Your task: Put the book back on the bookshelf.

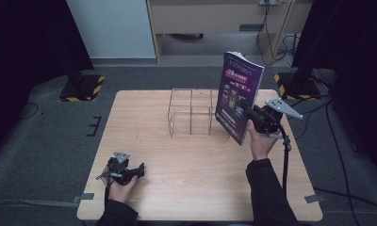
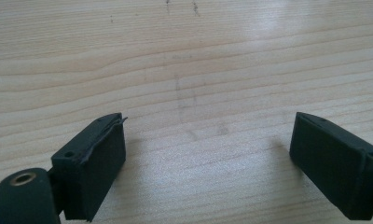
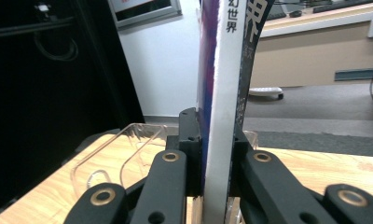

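- The left gripper [image 1: 138,170] rests on the pale wooden table [image 1: 177,183], jaws spread, holding nothing.
- The clear acrylic divided rack [image 1: 191,112] stands mid-table.
- The right gripper [image 1: 247,112] clamps the purple glossy magazine [image 1: 238,94] upright beside the rack; next, probably lowering it into a slot.

The magazine [image 1: 238,96] has a dark purple-blue cover with magenta and white lettering and a white spine, the divided rack [image 1: 192,113] is clear and colourless, the tabletop [image 1: 177,165] is pale wood with fine grain lines, and both grippers are black.
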The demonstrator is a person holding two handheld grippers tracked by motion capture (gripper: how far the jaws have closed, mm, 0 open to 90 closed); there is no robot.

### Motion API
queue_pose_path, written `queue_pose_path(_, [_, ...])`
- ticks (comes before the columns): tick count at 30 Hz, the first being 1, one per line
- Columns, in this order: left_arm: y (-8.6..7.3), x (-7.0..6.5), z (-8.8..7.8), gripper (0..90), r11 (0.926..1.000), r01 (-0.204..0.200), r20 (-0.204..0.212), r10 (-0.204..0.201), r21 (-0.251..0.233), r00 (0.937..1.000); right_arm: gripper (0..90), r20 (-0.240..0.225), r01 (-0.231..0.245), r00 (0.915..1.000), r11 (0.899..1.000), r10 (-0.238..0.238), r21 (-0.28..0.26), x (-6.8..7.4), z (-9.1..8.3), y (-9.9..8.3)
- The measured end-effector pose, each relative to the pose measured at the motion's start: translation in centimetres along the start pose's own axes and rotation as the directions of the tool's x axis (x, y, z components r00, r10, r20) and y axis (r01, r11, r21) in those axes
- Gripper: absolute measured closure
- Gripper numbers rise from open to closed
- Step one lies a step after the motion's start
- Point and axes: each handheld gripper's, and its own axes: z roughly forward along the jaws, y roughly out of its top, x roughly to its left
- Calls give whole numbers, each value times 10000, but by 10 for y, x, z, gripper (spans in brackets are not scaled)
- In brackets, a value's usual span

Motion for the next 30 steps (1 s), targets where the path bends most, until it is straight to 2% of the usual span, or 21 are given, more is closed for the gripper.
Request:
queue_pose_path(15, [0, 0, 0, 94, 10000, -3, 14, 3, -8, 10000, 829, 580, 273, 9979, 9992, -290, 302, 1, 20, -20])
queue_pose_path(21, [0, 0, 0, 94, 10000, -21, 3, 21, -9, 10000, 829, 662, 279, 9974, 9990, -302, 343, 0, 24, -30])
queue_pose_path(30, [0, 0, 0, 93, 10000, -3, 8, 3, -8, 10000, 829, 727, 544, 9957, 9973, -579, 493, 2, 29, -41])
